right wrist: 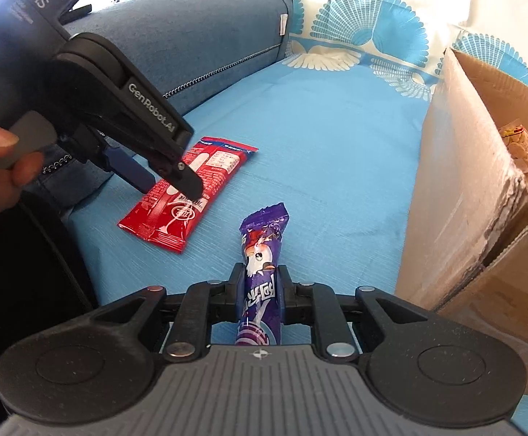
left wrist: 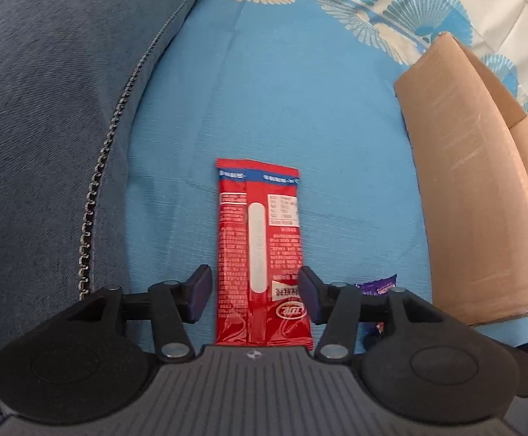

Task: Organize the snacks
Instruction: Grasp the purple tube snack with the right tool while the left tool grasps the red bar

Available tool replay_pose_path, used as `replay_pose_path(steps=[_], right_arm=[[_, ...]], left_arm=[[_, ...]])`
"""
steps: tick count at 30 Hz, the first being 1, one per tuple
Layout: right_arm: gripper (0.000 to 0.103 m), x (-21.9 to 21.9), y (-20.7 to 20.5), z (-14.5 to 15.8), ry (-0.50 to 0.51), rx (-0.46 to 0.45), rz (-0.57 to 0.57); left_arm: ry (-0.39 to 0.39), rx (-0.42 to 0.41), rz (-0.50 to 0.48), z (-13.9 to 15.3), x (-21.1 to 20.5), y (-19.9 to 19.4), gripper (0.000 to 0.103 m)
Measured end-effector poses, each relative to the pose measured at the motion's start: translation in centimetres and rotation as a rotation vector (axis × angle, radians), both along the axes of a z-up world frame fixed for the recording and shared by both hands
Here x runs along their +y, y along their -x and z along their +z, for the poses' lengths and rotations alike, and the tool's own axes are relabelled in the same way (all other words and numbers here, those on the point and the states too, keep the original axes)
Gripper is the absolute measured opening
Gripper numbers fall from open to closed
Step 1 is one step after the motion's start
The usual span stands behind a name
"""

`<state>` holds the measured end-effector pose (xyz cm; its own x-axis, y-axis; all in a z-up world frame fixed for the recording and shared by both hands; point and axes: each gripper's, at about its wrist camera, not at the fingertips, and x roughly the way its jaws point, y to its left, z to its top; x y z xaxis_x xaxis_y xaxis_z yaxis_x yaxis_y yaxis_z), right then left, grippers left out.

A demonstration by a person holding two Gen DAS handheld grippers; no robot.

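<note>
A red snack packet [left wrist: 260,254] lies flat on the blue cloth; it also shows in the right wrist view [right wrist: 187,196]. My left gripper [left wrist: 255,296] is open, its fingers on either side of the packet's near end with a small gap at each side. It shows from the side in the right wrist view [right wrist: 171,183]. My right gripper [right wrist: 260,292] is shut on a purple snack stick [right wrist: 262,272], whose far end points away. The purple stick's tip shows in the left wrist view [left wrist: 378,285].
An open cardboard box [right wrist: 474,181] stands at the right with snacks inside [right wrist: 522,145]; it also shows in the left wrist view [left wrist: 471,189]. A dark blue sofa cushion [left wrist: 46,127] bounds the left. The blue patterned cloth [right wrist: 318,127] covers the surface.
</note>
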<state>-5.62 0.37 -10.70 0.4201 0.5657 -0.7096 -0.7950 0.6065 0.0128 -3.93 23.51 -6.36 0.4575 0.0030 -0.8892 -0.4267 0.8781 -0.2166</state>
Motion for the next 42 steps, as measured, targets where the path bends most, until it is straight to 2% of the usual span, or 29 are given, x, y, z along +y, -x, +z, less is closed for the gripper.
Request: replay_pose_path(steps=[10,18,25,30,33,36,38,42], right_arm=[[0.019,0.2,-0.1,-0.3,0.008,0.010,0.001],[0.024,0.1,-0.1,-0.3,0.011,0.011,-0.014],[0.024,0.5,0.1,-0.7,0.030,-0.002,-0.002],[0.017,0.5,0.4,-0.8,0.038,-0.018,0.007],[0.016,0.6,0.7,-0.8,0.041,-0.031,0.014],[0.016,0.5,1.1,-0.8,0.048,-0.051,0.021],[0.016,0.4,1.3,-0.8,0.048,-0.059,0.018],[0.016,-0.2,1.7,-0.2,0.033,-0.078,0.005]], left_arm=[[-0.077,0.011,-0.036,-0.5,-1.2,-0.5,0.063],[-0.072,0.010,-0.034,-0.6,-1.1,-0.7,0.063],[-0.134,0.036,-0.080,-0.8,-2.3,-1.4,0.070],[-0.171,0.050,-0.093,-1.0,-2.7,-1.8,0.069],[-0.220,0.063,-0.118,-1.1,-3.5,-2.0,0.064],[-0.244,0.054,-0.129,-1.0,-4.2,-2.1,0.055],[-0.246,0.042,-0.118,-0.9,-4.2,-1.9,0.050],[-0.224,-0.019,-0.073,0.0,-3.4,-0.8,0.047]])
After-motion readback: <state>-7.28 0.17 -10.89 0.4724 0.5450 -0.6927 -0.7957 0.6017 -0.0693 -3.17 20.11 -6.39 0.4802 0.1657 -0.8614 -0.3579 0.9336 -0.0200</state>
